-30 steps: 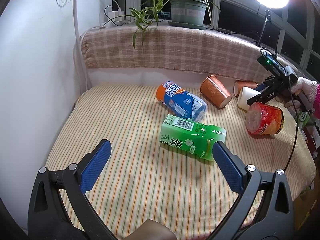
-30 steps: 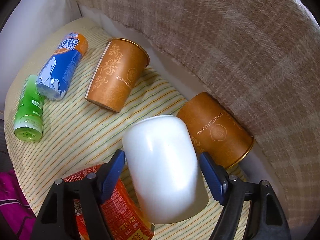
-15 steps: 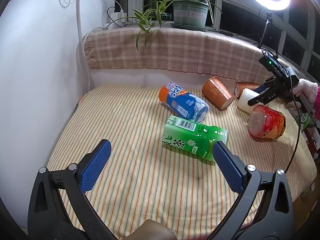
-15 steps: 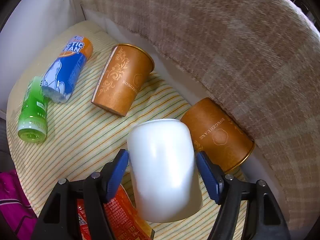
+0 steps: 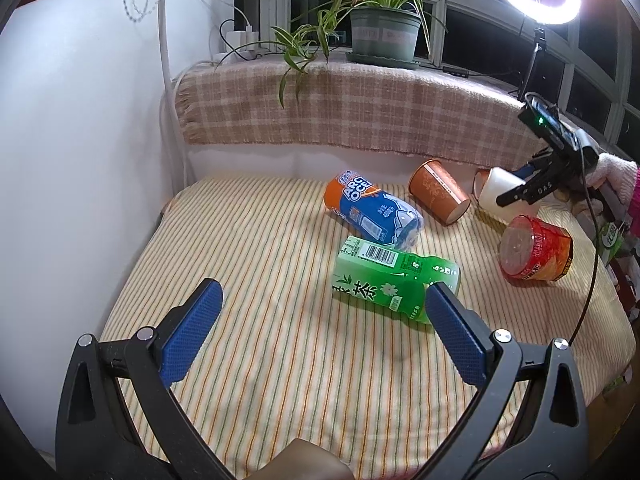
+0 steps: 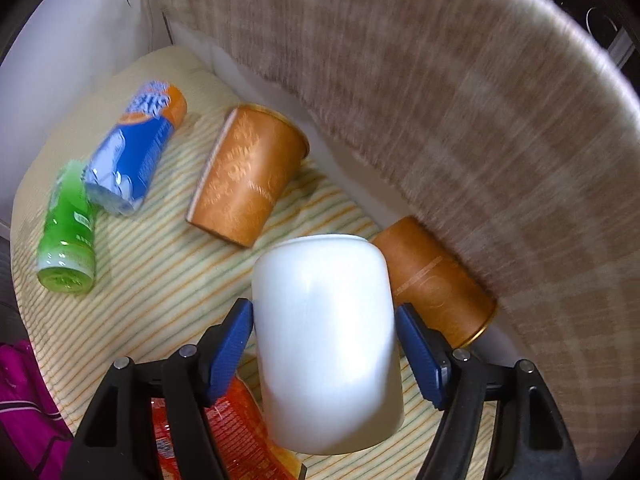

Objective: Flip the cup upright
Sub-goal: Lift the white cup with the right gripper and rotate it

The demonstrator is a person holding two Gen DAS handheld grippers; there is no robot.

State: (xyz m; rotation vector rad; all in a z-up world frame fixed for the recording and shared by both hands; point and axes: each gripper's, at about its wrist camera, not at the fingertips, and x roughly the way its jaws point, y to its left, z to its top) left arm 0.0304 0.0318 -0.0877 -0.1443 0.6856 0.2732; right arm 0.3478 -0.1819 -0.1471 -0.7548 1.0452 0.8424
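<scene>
A plain white cup (image 6: 326, 340) is held between the blue pads of my right gripper (image 6: 325, 324), shut on its sides. It is tilted, lifted a little off the striped cloth (image 6: 160, 272). In the left wrist view the white cup (image 5: 496, 196) and the right gripper (image 5: 532, 190) are at the far right. My left gripper (image 5: 320, 332) is open and empty above the near part of the cloth, with the green bottle (image 5: 394, 276) just past its right finger.
Two orange paper cups (image 6: 248, 176) (image 6: 434, 280) lie on their sides by the plaid backrest (image 6: 440, 100). A blue-orange can (image 5: 372, 210), the green bottle and a red noodle tub (image 5: 534, 248) lie on the cloth. A white wall (image 5: 80, 160) stands left.
My right gripper has closed onto the white cup and raised it slightly, with the view swinging. My left gripper has drawn back a little and stays open.
</scene>
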